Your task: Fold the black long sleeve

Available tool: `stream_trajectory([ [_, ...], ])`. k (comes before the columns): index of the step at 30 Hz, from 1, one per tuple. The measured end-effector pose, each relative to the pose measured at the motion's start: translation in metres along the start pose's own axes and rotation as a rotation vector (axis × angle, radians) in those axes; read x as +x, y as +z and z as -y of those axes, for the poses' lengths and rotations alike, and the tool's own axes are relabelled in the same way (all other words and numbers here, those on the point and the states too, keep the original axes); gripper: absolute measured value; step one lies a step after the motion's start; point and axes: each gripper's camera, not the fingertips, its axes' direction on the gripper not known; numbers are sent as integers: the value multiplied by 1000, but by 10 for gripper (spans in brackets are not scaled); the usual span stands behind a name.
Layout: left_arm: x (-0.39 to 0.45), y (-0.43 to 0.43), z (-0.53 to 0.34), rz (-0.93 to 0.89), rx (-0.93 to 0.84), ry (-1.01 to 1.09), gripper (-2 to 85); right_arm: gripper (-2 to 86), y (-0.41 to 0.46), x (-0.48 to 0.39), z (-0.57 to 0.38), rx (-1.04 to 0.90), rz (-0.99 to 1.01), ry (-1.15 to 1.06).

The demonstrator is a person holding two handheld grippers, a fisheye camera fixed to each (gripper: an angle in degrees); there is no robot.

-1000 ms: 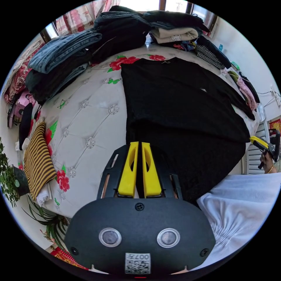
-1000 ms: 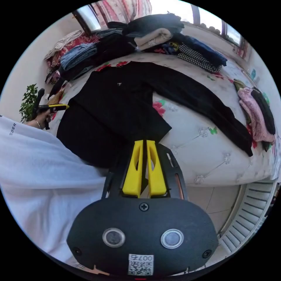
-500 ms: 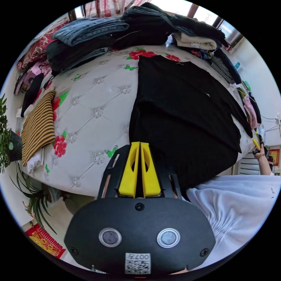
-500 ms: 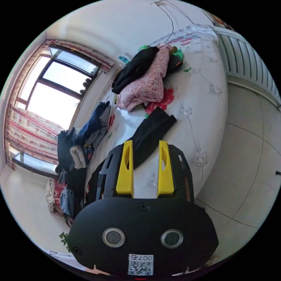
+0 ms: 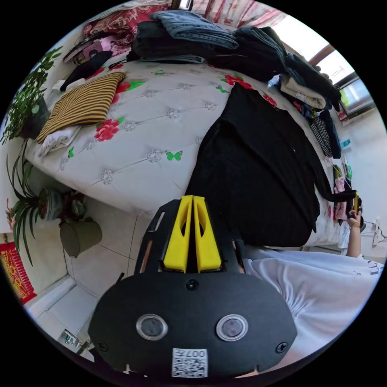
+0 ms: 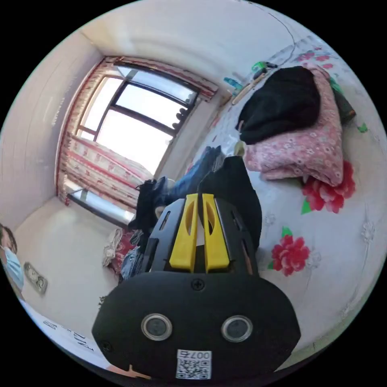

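Two grippers worked the black long sleeve (image 5: 258, 169) near the bed's (image 5: 161, 133) edge: right gripper (image 6: 197, 199) clamped its sleeve end for folding inward, left gripper (image 5: 192, 201) closed, empty.

My left gripper view looks from off the bed's (image 5: 133, 161) near edge across the shirt (image 5: 258, 169) to the window, my right gripper view sits low over the sleeve (image 6: 234, 189), facing the same window (image 6: 137, 117).

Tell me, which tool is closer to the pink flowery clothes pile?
Right. The right tool, at the black sleeve's cuff, is beside the pink pile. The left tool hangs off the bed's opposite edge.
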Motion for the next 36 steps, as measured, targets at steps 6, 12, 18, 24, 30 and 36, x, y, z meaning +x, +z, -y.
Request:
stream_trajectory([
  [6,-30,-28,-30,-66,64,-65,-10,2,55,-245,-97,-246,546,-571],
  [12,-71,-41,-43,-122,100,-84,-10,15,95,-387,-331,-618,723,-860],
  [18,-116,-44,-69,-173,98,-66,-7,32,159,-357,-572,-1200,429,-1009],
  [24,-150,-24,-95,-235,22,6,43,44,150,-282,-576,-1204,141,-815],
  [30,-143,10,-100,-274,-87,184,91,64,84,-161,-510,-1005,-311,-519],
  [36,-116,46,-74,-231,-211,340,120,78,57,-61,-519,-1061,-497,-327],
])
